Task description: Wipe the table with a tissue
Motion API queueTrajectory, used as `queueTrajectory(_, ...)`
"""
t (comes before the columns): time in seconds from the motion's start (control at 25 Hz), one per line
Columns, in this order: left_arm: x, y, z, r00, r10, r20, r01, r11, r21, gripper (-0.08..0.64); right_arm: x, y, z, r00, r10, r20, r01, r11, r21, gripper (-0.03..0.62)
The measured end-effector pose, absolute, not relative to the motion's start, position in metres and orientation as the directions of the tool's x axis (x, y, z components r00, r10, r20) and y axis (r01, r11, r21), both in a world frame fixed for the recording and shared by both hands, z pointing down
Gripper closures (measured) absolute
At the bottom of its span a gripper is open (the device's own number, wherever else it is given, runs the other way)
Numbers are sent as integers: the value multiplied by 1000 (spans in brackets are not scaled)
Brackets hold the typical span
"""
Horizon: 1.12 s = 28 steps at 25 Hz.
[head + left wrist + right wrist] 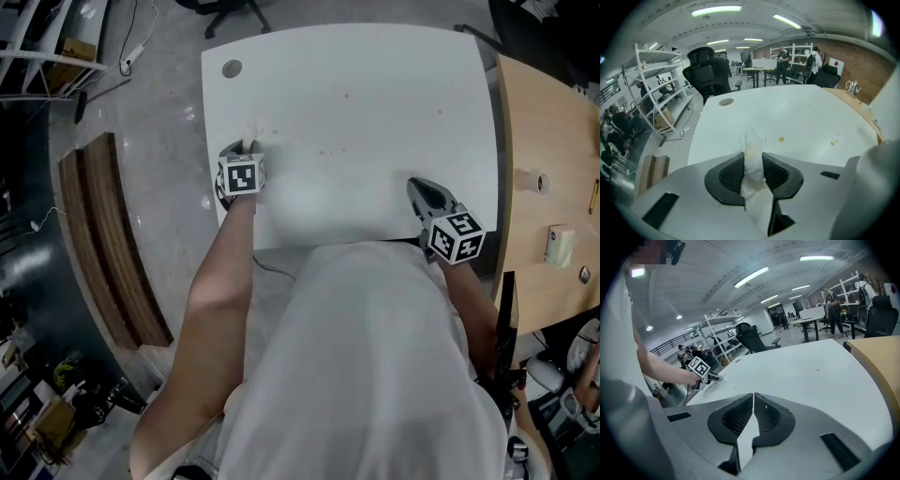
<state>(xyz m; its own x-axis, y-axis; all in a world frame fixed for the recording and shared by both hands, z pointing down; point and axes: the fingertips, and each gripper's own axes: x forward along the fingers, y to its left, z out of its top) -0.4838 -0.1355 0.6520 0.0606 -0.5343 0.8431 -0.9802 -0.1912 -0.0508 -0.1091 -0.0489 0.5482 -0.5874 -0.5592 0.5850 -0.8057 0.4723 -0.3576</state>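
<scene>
The left tongs (753,157) are clamped on a white tissue (753,139). The wad is pinched upright between the two pads, with its crumpled top sticking out past the tips and its loose tail trailing back toward the camera. A faint yellowish stain shows on the wad just where it leaves the pads. In the head view these tongs point steeply down near the left edge of the white worktop (375,103). The tissue's tip seems to touch the surface there, though it is small and pale against the white. Just beyond the tissue, a little to its right, lies a small brown spot (781,139); two fainter specks (833,143) sit farther right. A round cap (725,101) is set in the worktop's far left corner, with a black chair (707,70) behind it.

The right tongs (753,395) are closed, tips together with nothing between them. They hang over the near right part of the worktop, well apart from the tissue. A wooden table (548,187) adjoins the worktop on the right
</scene>
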Motion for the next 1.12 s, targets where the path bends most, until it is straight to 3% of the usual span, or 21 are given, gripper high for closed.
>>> queueTrajectory(0.8, -372, -144, 647, 194, -468, 862, -847, -523, -94, 483, -72, -55, 552, -591, -571, 569, -806, 451, -384, 574)
queueTrajectory(1.12, -355, -122, 648, 319, -340, 884, -757, -654, 22, 474, -79, -58, 552, -613, -557, 560, -788, 478, -388, 574)
